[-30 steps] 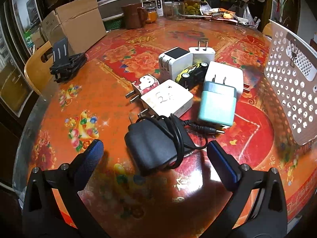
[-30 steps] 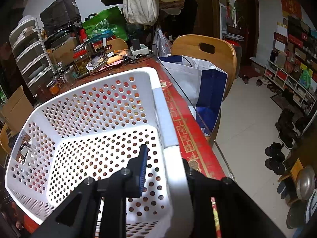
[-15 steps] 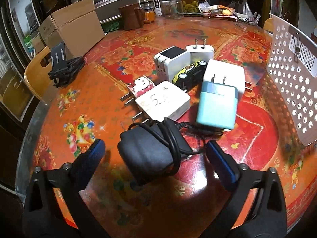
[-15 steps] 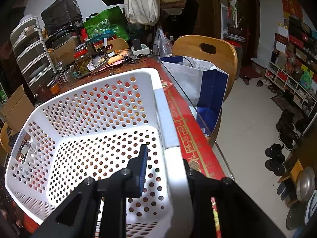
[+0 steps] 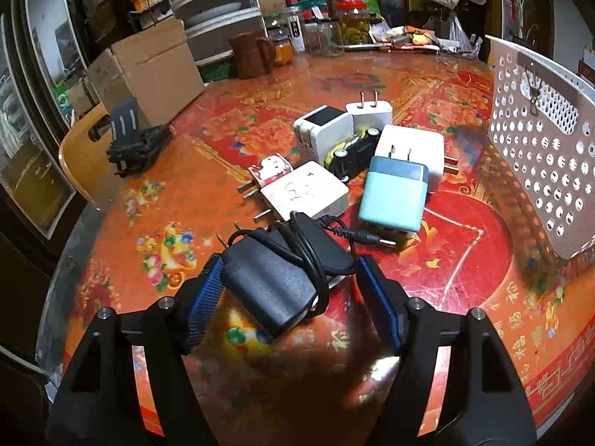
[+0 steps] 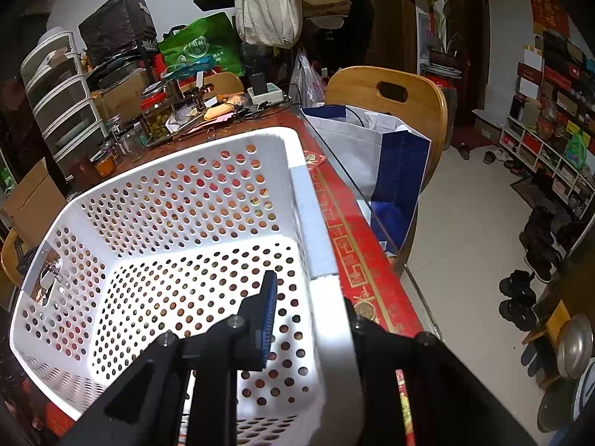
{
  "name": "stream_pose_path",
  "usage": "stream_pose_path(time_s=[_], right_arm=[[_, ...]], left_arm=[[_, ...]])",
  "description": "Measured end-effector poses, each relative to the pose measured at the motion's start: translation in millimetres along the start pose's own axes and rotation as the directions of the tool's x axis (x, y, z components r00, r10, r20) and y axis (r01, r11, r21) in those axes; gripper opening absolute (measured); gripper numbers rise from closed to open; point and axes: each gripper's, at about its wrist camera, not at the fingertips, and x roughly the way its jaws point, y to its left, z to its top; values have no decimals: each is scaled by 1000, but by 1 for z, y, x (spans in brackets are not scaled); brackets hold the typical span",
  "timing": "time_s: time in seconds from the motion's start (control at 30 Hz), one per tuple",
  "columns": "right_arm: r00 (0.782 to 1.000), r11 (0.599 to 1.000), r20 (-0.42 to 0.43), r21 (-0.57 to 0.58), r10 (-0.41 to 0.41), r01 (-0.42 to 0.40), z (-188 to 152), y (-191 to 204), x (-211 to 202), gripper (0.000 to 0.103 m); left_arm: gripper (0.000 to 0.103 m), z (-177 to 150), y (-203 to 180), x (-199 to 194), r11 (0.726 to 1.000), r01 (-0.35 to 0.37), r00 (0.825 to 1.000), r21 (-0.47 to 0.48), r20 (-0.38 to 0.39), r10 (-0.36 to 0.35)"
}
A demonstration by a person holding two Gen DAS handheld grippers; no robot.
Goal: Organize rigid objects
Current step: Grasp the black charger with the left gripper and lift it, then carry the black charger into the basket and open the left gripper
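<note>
Adapter first: the black adapter (image 5: 271, 290) with its wire wrapped round it sits low in the middle of the left wrist picture, right between the two blue pads of the left gripper (image 5: 286, 297). The left pad looks like it touches the adapter's side. The right pad is just beside it, and I cannot tell if it touches yet. So the gripper is partly closed around the adapter, but the hold does not look firm.

The adapter's long side runs from lower left to upper right in the frame, so it lies a bit slanted across the gap. My guess is the squeeze will catch it slanted, and the loose wire end (image 5: 366, 238) may drag along.

The other chargers lie in a bunch just above it, in the middle of the red tabletop (image 5: 465, 260). The white basket (image 5: 539, 156) stands at the right edge, well apart from the adapter.

In the right wrist picture, the right gripper (image 6: 308, 319) is pinched on the basket's rim (image 6: 327, 297), one finger inside and one outside. So the left gripper is the nearer one for the adapter, and the basket is off to its right.
</note>
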Motion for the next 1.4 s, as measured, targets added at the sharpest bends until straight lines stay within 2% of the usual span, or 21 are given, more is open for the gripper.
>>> stream_pose_path(time_s=[0.3,0.53,0.77,0.93,1.0,1.17,1.33,1.4], right_arm=[[1000,1000,3,-2,9,-9,0,-1,0,19],[1000,1000,6,-10,8,-8,0,-1,0,19],[1000,1000,4,-19,11,-11,1,0,0,19],[1000,1000,3,-20,12,-12,1,-1,0,19],[1000,1000,2,-21,11,-11,1,-1,0,19],[1000,1000,2,-21,11,-11,1,-1,1,19],[1000,1000,0,-22,10,-10,1,-1,0,19],[1000,1000,1,-21,13,-13,1,-1,0,19]], left_arm=[[69,12,12,-38,1000,-28,996,-11,82,29],[69,58,-8,-78,987,-146,972,72,195,130],[70,108,-52,-118,965,-204,941,167,307,146],[70,143,-101,-131,953,-177,941,244,327,91],[70,154,-128,-132,941,-176,938,288,339,72],[70,170,-195,-120,900,-154,951,409,309,22],[70,175,-250,-81,839,-129,978,529,206,21],[70,177,-268,-65,804,-127,986,581,159,41]])
